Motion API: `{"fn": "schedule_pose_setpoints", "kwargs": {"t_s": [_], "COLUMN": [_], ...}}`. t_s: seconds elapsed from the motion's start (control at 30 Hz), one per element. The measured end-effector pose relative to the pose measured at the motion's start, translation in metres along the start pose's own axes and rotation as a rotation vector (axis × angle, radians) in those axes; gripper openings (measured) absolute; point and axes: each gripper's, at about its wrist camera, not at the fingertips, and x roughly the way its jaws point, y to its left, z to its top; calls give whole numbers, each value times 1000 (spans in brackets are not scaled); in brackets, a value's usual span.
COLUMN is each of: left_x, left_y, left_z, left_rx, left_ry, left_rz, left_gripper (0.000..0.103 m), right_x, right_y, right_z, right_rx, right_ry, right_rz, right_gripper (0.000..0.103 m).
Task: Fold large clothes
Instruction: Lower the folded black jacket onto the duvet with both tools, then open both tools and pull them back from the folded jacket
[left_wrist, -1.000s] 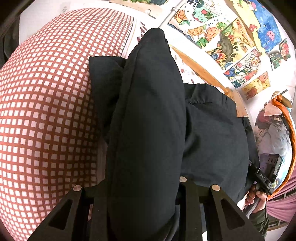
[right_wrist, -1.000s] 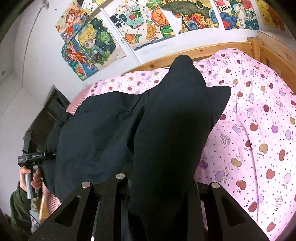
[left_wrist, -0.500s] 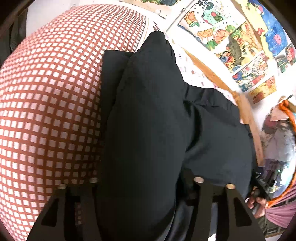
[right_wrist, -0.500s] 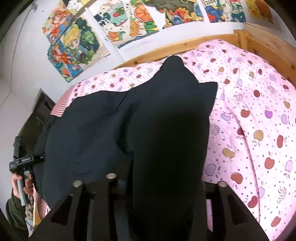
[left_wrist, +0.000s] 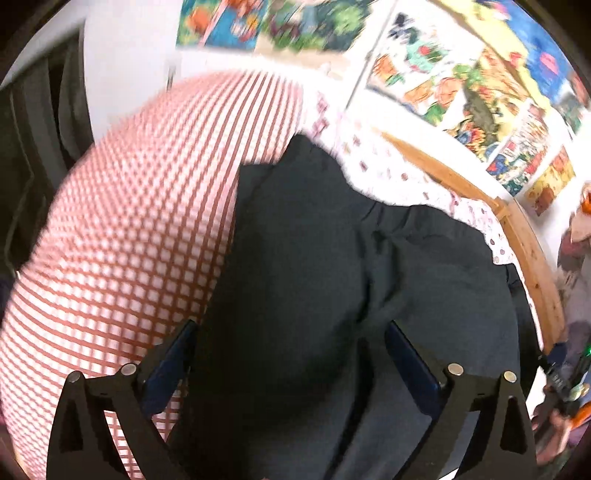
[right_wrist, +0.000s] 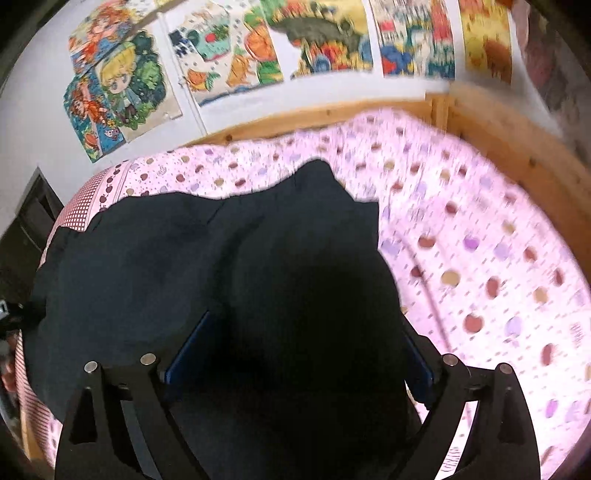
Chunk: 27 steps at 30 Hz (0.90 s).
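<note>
Both tongs stand spread wide, their jaws having just been opening, and neither pinches anything. Between the fingers of the left gripper (left_wrist: 288, 354) lies a raised fold of the dark garment (left_wrist: 332, 295), but the blue pads sit clear of the cloth on either side; the right gripper (right_wrist: 306, 354) shows the same arrangement, with a mound of the same garment between its spread jaws and no pressure on it. The garment lies laid out on the bed, one end over the red-checked bedding (left_wrist: 140, 221) in the left view and the other on the pink apple-print sheet (right_wrist: 480, 258) in the right view, with a doubled layer running along its near edge. A wooden bed frame (right_wrist: 498, 147) borders the sheet, and coloured posters (right_wrist: 221, 48) cover the wall behind. Judged from its drape and soft creases, the fabric is limp and fairly light; it will sag between two grip points and cannot be pushed, only pulled or lifted. Its matt weave is unlikely to slip from the pads. For the next fold, take hold at the outer corners or along a hemmed edge, catching every layer together, and keep both holds level to prevent the stacked layers from sliding apart.
</note>
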Motion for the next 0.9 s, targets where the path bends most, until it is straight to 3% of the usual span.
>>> {"fn": "schedule_pose_setpoints", "kwargs": {"t_s": [0.27, 0.5, 0.9], "left_x": [-45, -81, -135], "left_y": [-35, -44, -46], "left_z": [-6, -18, -50], "left_rx": [126, 151, 156], "left_ry": [-158, -237, -324], "left_rz": [31, 18, -29], "left_gripper": [103, 103, 103], "right_x": [-52, -97, -152], "right_y": [14, 25, 49], "right_z": [11, 4, -16], "right_rx": [-64, -97, -159], "right_ry": [-145, -238, -317], "right_rz": [-24, -7, 27], "right_gripper": [101, 101, 101]}}
